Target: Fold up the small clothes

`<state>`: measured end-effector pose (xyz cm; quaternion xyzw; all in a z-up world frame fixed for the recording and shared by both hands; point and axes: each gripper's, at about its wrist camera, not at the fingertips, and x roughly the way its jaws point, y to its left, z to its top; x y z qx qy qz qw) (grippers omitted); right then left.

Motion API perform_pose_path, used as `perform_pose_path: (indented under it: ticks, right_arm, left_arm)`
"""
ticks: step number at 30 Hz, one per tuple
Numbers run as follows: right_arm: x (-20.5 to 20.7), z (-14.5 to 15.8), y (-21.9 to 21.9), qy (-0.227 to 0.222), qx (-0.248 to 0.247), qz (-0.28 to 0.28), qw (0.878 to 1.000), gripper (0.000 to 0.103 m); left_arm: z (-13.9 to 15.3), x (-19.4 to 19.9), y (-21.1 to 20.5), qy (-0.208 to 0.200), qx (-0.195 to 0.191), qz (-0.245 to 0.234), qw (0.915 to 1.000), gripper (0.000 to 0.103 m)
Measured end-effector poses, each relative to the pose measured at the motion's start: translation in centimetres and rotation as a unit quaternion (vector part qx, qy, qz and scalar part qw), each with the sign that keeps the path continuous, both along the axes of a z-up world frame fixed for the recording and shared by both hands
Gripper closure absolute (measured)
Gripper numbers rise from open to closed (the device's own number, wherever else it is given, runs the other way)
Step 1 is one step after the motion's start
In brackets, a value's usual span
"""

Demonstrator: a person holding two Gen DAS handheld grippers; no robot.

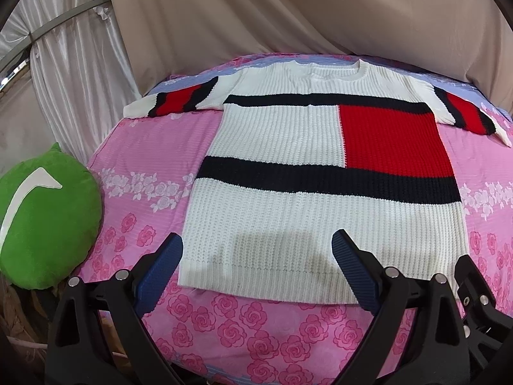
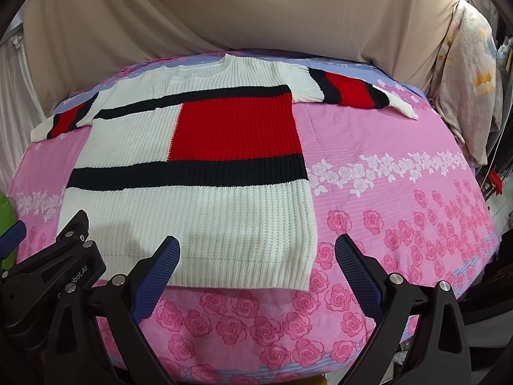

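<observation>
A white knit sweater with dark navy bands and a red block lies flat on the pink floral sheet, both sleeves spread sideways, hem toward me. My left gripper is open and hovers over the hem's left half with nothing between its blue pads. In the right wrist view the same sweater fills the left and middle. My right gripper is open above the hem's right corner, empty. The left gripper's black body shows at the lower left there, and the right gripper's body at the lower right of the left wrist view.
A pink rose-print sheet covers the bed, with wide bare cloth to the sweater's right. A green cushion sits off the bed's left edge. Beige drapes hang behind, and a pale floral pillow leans at the far right.
</observation>
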<state>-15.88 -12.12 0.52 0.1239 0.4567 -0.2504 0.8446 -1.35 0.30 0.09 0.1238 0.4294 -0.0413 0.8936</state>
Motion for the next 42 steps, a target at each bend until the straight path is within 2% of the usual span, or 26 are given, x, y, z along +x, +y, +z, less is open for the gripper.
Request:
perform_pose_path:
  ticks: [42]
  right_arm:
    - [1.2, -1.1, -0.9, 0.011, 0.019, -0.001, 1.000, 0.007]
  left_arm:
    - [-1.0, 0.9, -0.9, 0.012, 0.008, -0.005, 0.9999, 0.011]
